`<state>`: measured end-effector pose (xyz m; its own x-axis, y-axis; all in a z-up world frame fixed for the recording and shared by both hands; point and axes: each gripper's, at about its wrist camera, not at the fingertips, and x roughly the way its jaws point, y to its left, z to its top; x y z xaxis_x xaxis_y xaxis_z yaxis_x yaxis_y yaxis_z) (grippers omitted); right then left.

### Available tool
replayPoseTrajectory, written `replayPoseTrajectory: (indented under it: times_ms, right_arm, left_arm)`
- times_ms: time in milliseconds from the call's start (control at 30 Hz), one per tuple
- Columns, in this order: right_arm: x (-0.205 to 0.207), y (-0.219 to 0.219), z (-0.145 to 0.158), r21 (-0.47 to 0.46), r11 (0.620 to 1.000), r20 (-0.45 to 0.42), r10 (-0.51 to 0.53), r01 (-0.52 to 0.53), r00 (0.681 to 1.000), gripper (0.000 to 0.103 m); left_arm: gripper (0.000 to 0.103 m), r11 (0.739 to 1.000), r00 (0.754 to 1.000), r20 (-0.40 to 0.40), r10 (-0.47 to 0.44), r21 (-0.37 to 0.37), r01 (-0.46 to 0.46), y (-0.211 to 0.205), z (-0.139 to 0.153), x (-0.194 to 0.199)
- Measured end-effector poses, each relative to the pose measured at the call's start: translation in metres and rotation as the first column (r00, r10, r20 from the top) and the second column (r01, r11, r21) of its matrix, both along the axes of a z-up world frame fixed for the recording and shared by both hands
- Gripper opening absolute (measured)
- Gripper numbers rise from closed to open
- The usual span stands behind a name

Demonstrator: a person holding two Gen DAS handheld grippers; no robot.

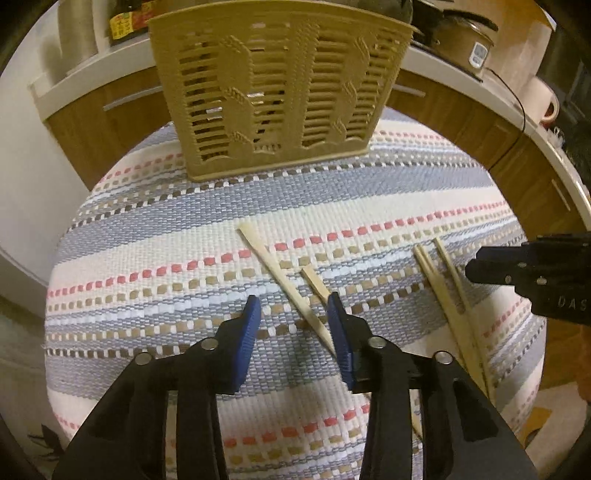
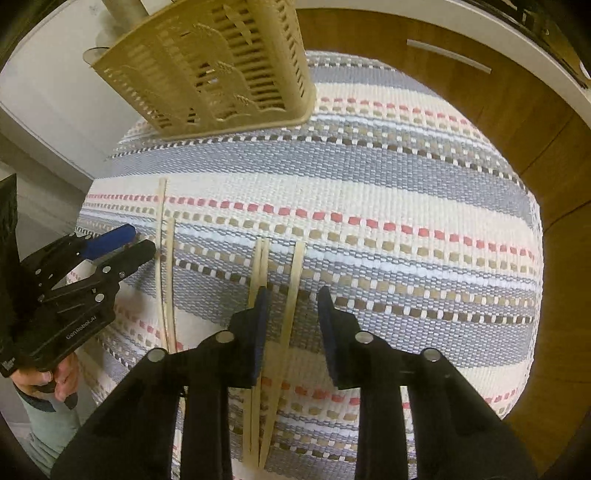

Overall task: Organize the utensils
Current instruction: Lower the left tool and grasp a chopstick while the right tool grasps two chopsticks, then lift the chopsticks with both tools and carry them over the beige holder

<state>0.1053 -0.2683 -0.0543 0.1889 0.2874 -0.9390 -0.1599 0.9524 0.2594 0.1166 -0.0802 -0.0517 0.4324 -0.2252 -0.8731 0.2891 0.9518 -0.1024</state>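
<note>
Several pale wooden chopsticks lie loose on the striped woven cloth (image 1: 184, 229). In the left wrist view my left gripper (image 1: 293, 304) is open and low over the cloth, with one chopstick (image 1: 284, 284) between its blue pads and a shorter-looking one (image 1: 314, 284) by the right pad. Another group of chopsticks (image 1: 443, 284) lies to the right. My right gripper (image 2: 291, 299) is open and low over that group; one chopstick (image 2: 293, 291) lies between its pads, a pair (image 2: 258, 266) by the left pad. A tan slotted utensil basket (image 1: 277, 88) stands at the cloth's far edge.
The right gripper (image 1: 532, 273) shows at the right edge of the left wrist view, the left gripper (image 2: 122, 245) at the left of the right wrist view. Wooden cabinets (image 1: 110, 110) and a white counter with bottles and pots (image 1: 461, 33) stand behind the table.
</note>
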Motion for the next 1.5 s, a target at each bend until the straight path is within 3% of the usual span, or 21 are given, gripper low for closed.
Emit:
replayPoseTrajectory:
  times_ms: [267, 467, 700, 833, 967, 1100, 1367, 1433, 1500]
  right_arm:
    - [0.005, 0.010, -0.021, -0.041, 0.999, -0.039, 0.023, -0.024, 0.999, 0.014]
    - [0.005, 0.020, -0.022, -0.090, 0.995, -0.031, 0.040, -0.043, 0.999, 0.014]
    - [0.007, 0.041, -0.027, -0.152, 0.985, -0.037, 0.074, -0.079, 0.997, 0.014]
    - [0.008, 0.054, -0.028, -0.191, 0.974, -0.037, 0.116, -0.121, 0.993, 0.010]
    - [0.006, 0.061, -0.030, -0.176, 0.970, -0.035, 0.162, -0.166, 0.986, 0.006]
    - [0.005, 0.058, -0.030, -0.146, 0.976, -0.037, 0.155, -0.159, 0.987, 0.005]
    - [0.009, 0.054, -0.031, -0.141, 0.977, -0.057, 0.153, -0.160, 0.987, 0.005]
    - [0.010, 0.046, -0.031, -0.142, 0.976, -0.069, 0.157, -0.166, 0.985, 0.005]
    - [0.013, 0.048, -0.031, -0.150, 0.972, -0.079, 0.170, -0.180, 0.982, 0.006]
  left_arm:
    - [0.034, 1.000, 1.000, -0.015, 0.012, 0.018, -0.012, 0.002, -0.006, 0.004]
    - [0.034, 1.000, 1.000, -0.021, 0.013, 0.023, -0.012, 0.000, -0.007, 0.006]
    - [0.035, 0.989, 1.000, 0.001, -0.020, 0.146, 0.020, -0.029, -0.010, 0.008]
    - [0.013, 0.982, 0.997, -0.013, -0.081, 0.172, 0.082, -0.039, -0.009, 0.003]
    - [0.007, 0.974, 0.990, -0.009, -0.139, 0.181, 0.139, -0.038, -0.008, -0.007]
    - [0.004, 0.982, 0.988, -0.043, -0.148, 0.114, 0.152, -0.017, -0.007, -0.012]
    - [0.006, 0.988, 0.984, -0.104, -0.144, 0.048, 0.149, 0.008, -0.007, -0.008]
    - [0.019, 0.985, 0.980, -0.122, -0.157, 0.049, 0.164, 0.009, -0.006, -0.002]
    - [0.022, 0.980, 0.975, -0.137, -0.177, 0.061, 0.187, 0.005, -0.008, 0.005]
